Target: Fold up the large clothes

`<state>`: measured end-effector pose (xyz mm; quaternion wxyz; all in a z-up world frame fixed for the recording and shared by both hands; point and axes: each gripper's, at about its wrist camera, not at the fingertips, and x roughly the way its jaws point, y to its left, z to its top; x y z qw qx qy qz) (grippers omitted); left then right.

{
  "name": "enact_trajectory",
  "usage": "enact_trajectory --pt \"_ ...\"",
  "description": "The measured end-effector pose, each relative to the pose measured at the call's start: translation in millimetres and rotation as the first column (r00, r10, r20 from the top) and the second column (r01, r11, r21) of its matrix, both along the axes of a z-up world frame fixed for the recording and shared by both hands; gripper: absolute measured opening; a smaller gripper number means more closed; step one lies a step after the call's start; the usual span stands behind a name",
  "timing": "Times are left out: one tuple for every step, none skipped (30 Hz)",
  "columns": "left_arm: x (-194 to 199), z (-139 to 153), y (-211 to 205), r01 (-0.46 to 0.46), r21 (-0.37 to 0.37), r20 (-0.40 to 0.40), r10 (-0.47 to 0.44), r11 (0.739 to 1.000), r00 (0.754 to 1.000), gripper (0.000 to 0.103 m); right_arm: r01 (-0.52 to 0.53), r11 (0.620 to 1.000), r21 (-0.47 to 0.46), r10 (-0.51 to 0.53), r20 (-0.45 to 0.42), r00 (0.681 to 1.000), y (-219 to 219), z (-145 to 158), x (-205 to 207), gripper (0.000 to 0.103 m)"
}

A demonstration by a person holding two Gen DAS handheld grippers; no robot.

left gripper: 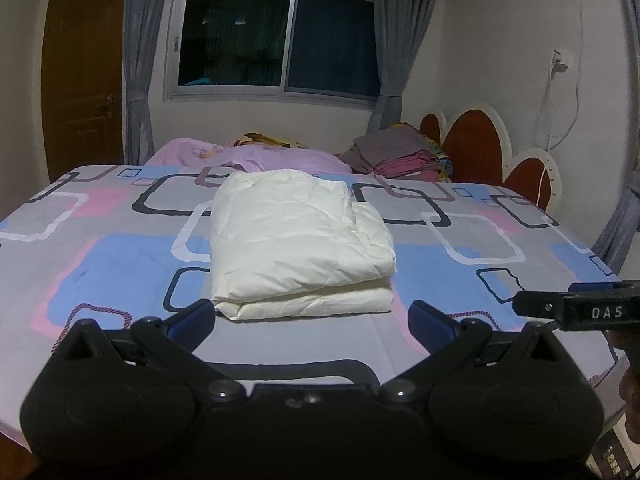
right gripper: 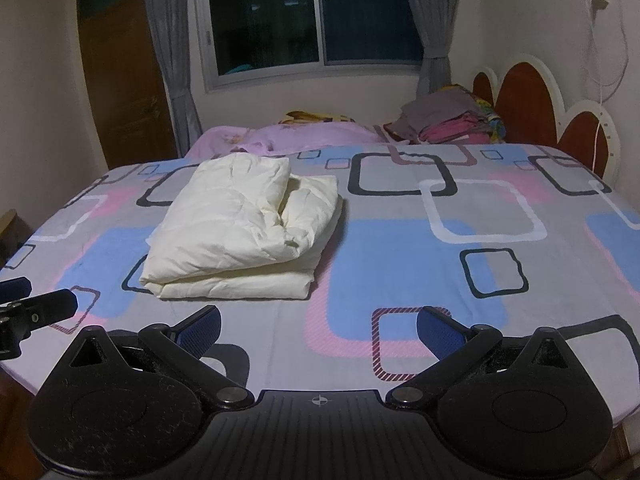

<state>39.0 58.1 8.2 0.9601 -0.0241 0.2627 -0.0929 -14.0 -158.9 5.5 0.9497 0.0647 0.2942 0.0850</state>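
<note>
A cream padded garment lies folded into a thick rectangle on the bed's patterned sheet. It also shows in the right wrist view, left of centre. My left gripper is open and empty, just in front of the garment's near edge, not touching it. My right gripper is open and empty, over the sheet to the right of the garment's near corner. The right gripper's side shows at the right edge of the left wrist view. The left gripper's side shows at the left edge of the right wrist view.
A pink blanket and a stack of folded clothes lie at the bed's far side. A red and white headboard stands at the right. A window with grey curtains and a wooden door are behind.
</note>
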Motion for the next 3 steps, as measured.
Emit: enact_trajectory --pt "0.0 -0.8 0.3 0.004 0.001 -0.002 -0.004 1.000 1.000 0.102 -0.001 1.000 -0.001 0.001 -0.002 1.000 0.8 -0.2 0.6 0.103" --pt "0.2 -1.4 0.5 0.007 0.003 -0.005 -0.007 1.000 1.000 0.102 -0.004 1.000 -0.001 0.004 -0.002 1.000 1.1 -0.5 1.3 0.103" --pt "0.3 -2.4 0.6 0.005 0.006 -0.011 -0.005 1.000 1.000 0.102 -0.007 1.000 -0.001 0.007 -0.001 1.000 2.4 -1.1 1.8 0.103"
